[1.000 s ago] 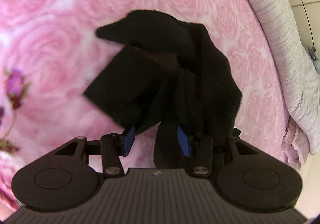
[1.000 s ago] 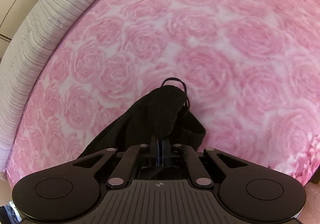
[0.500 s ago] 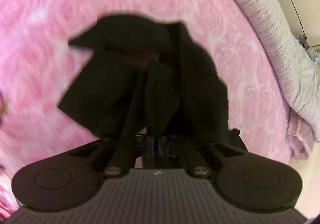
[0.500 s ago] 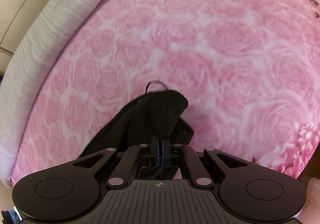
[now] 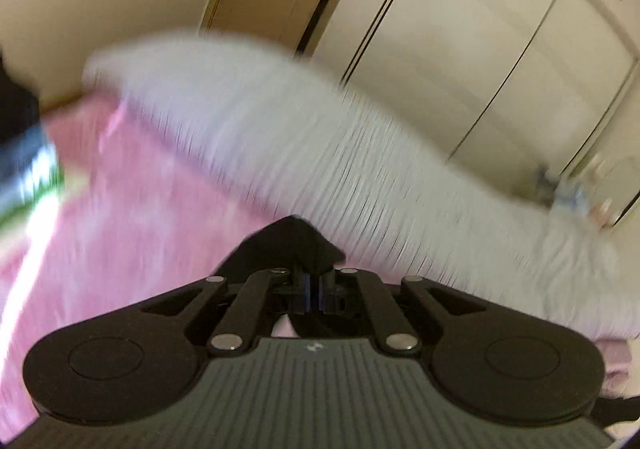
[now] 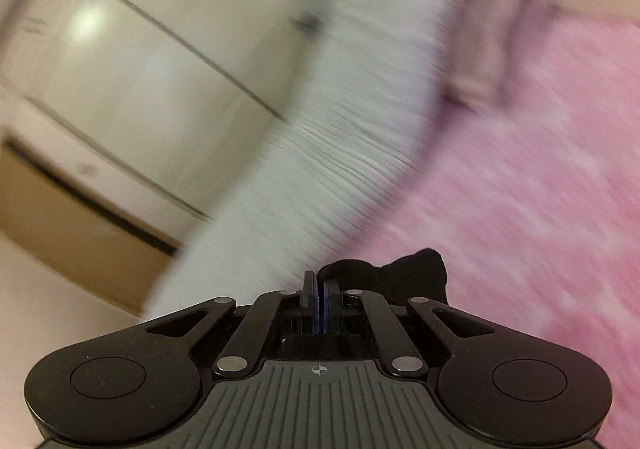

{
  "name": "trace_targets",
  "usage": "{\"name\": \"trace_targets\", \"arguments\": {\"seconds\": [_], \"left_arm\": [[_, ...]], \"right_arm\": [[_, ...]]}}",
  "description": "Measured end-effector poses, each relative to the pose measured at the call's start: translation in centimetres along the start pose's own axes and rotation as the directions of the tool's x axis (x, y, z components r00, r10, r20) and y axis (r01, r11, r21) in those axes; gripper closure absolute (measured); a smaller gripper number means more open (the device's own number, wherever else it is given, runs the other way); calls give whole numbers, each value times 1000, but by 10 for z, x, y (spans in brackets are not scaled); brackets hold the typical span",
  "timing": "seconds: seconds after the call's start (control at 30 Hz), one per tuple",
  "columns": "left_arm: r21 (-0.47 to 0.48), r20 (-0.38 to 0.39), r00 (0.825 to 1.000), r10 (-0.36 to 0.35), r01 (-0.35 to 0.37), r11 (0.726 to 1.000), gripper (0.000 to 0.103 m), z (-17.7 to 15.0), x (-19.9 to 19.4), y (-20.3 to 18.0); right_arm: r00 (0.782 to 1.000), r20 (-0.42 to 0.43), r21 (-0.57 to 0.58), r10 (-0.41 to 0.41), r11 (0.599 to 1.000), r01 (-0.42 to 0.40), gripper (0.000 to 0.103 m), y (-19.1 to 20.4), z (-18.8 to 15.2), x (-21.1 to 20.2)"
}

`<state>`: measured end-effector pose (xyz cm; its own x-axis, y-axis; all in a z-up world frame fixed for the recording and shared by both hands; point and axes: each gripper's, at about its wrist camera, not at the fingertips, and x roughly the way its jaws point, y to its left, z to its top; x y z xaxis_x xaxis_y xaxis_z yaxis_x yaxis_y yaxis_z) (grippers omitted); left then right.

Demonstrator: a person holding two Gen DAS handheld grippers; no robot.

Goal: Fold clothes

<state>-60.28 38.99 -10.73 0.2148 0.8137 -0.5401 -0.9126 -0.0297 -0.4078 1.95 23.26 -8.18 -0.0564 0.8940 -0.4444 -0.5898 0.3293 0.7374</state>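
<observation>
A black garment (image 5: 289,245) is pinched in my left gripper (image 5: 312,291), whose jaws are shut on a peak of the cloth that sticks up just past the fingertips. In the right wrist view another part of the black garment (image 6: 404,273) bunches to the right of my right gripper (image 6: 320,309), also shut on the fabric. Both grippers are lifted high over the pink rose-patterned bedspread (image 5: 132,209) (image 6: 520,209). Most of the garment hangs below the grippers, out of sight. Both pictures are blurred by motion.
A pale ribbed bolster or bed edge (image 5: 340,153) (image 6: 328,169) runs along the bedspread. Behind it stand cream wardrobe doors (image 5: 460,49) (image 6: 140,81). A dusty pink cloth (image 6: 496,57) lies at the far end of the bed. A dark, green-edged object (image 5: 24,169) shows at the left.
The left gripper closed on the black garment. Both grippers then rose sharply and tilted up, so the views swung from the bedspread to the bolster and wardrobe, with the garment lifted off the bed.
</observation>
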Motion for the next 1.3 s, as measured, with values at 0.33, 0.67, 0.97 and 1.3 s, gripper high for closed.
{"name": "trace_targets", "arguments": {"seconds": [0.33, 0.67, 0.97, 1.3], "left_arm": [[-15, -201, 967, 159, -165, 986, 92, -155, -105, 58], [54, -489, 720, 493, -539, 841, 89, -313, -112, 143], [-22, -418, 772, 479, -536, 844, 88, -311, -120, 144], [-64, -362, 806, 468, -522, 850, 88, -293, -115, 157]], "right_arm": [[979, -162, -41, -121, 992, 115, 102, -97, -72, -81], [709, -427, -12, -560, 788, 615, 97, -285, -177, -119], [875, -338, 147, -346, 899, 413, 64, -318, -175, -65], [874, -213, -1, -436, 895, 446, 92, -305, -165, -37]]}}
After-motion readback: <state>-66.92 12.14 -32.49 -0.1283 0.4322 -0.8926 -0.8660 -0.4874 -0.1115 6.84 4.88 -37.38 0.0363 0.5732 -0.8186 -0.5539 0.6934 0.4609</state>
